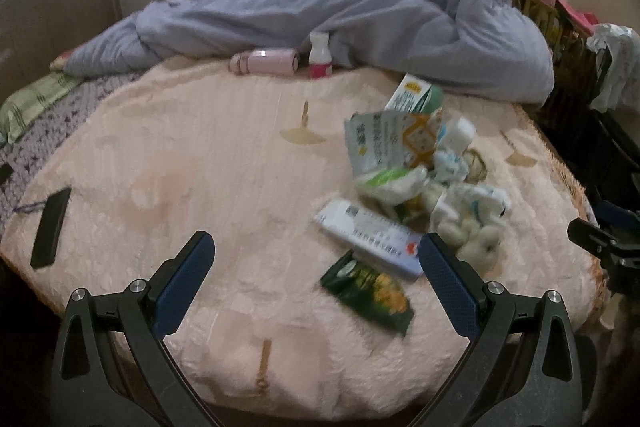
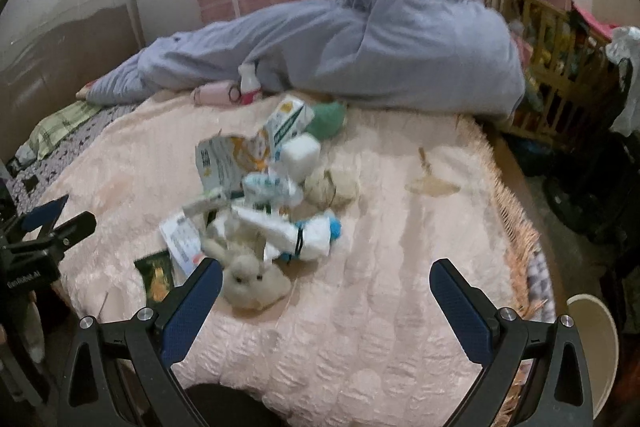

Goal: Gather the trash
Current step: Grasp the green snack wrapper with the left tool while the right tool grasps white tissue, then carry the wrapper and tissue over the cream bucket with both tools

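The left gripper (image 1: 316, 255) is hanging wide open over the pink blanket (image 1: 192, 155), holding nothing — a dark green snack packet (image 1: 368, 293) is lying between its fingers. The right gripper (image 2: 326, 283) is wide open too, and empty. The trash pile (image 2: 256, 187) — torn wrappers, boxes and tissues — is sitting just ahead of it, with a stuffed bunny (image 2: 252, 283) touching its left finger.
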